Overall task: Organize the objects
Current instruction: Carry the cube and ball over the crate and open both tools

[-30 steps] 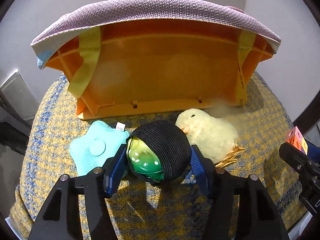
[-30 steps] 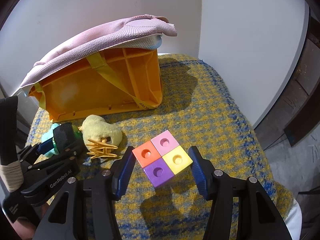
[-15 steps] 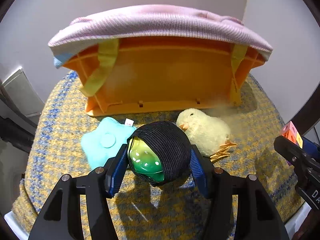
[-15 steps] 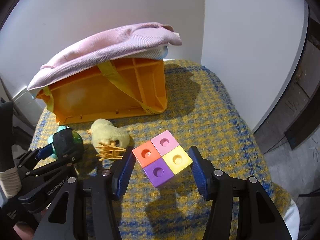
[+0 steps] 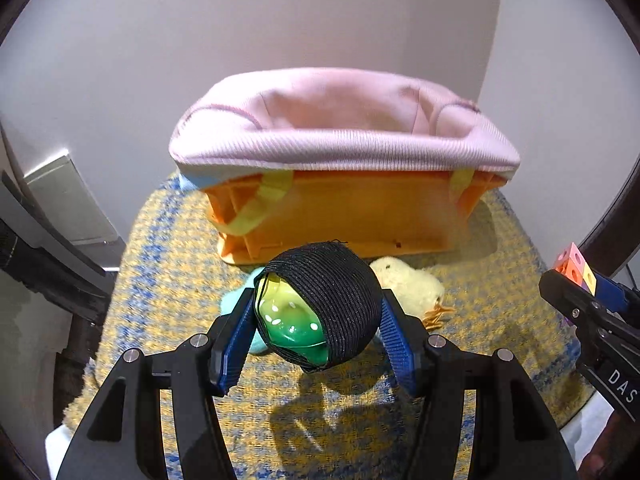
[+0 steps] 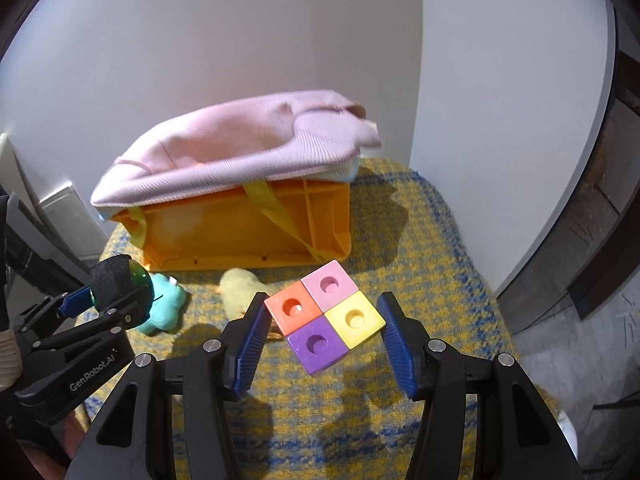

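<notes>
My left gripper (image 5: 318,316) is shut on a green ball wrapped in black netting (image 5: 320,310) and holds it above the blanket, in front of the orange crate (image 5: 344,216). My right gripper (image 6: 324,320) is shut on a four-colour block cube (image 6: 326,314), also lifted clear of the blanket. The left gripper (image 6: 108,292) with the ball shows at the left of the right wrist view; the cube (image 5: 574,268) shows at the right edge of the left wrist view. A yellow plush chick (image 5: 408,286) and a turquoise plush star (image 6: 164,306) lie before the crate.
A pink knitted cloth (image 5: 340,136) lines and drapes over the crate's rim. Everything rests on a yellow and blue woven blanket (image 6: 420,256) in a white wall corner. Dark furniture edges stand at the left (image 5: 48,264) and right (image 6: 604,240).
Both grippers have risen and pulled back with their objects. The crate now looks lower and farther away, and the cloth-lined opening shows from above.
</notes>
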{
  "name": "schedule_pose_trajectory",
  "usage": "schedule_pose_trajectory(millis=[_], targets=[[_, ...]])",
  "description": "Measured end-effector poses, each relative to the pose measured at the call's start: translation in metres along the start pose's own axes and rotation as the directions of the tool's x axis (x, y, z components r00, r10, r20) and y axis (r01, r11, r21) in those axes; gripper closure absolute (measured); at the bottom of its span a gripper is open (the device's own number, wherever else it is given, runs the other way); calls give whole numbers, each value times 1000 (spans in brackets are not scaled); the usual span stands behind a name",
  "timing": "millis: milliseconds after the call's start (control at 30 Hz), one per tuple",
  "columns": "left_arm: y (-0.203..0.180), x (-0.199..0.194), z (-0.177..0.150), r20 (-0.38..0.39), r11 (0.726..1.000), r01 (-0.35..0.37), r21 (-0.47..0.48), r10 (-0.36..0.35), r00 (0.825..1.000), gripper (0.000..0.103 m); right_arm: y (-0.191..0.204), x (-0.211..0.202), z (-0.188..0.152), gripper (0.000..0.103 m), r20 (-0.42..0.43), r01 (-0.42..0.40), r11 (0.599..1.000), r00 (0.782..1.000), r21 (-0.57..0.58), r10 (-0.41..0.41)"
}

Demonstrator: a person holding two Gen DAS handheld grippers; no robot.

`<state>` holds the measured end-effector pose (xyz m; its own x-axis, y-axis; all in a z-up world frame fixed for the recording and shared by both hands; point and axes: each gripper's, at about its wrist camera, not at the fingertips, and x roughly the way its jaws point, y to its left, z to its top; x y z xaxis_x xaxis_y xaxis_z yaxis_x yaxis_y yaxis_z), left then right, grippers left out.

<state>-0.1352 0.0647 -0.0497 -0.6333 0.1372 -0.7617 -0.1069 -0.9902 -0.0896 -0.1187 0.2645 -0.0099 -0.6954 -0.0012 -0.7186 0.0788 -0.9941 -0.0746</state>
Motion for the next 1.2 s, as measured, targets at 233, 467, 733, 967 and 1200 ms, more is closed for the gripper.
schedule_pose_trajectory(millis=[233,467,733,967,1200], targets=[[4,-22,19,38,1000,3,-3,-3,999,44,10,-24,22,48,54,-6,1000,999,-19,7],[9,-44,40,73,1000,-4,0,4,997,44,22,-44,46,48,101,-19,999,995,-40,23],[16,-62,63,109,1000,-2,-8,3,994,44,30,-58,73,48,146,-26,998,989,-52,33],[19,-73,84,140,1000,-5,-7,6,990,44,38,-65,95,48,180,-32,997,983,-68,44],[22,-78,104,154,1000,-4,0,3,988,44,41,-67,114,48,200,-34,997,979,-72,48]])
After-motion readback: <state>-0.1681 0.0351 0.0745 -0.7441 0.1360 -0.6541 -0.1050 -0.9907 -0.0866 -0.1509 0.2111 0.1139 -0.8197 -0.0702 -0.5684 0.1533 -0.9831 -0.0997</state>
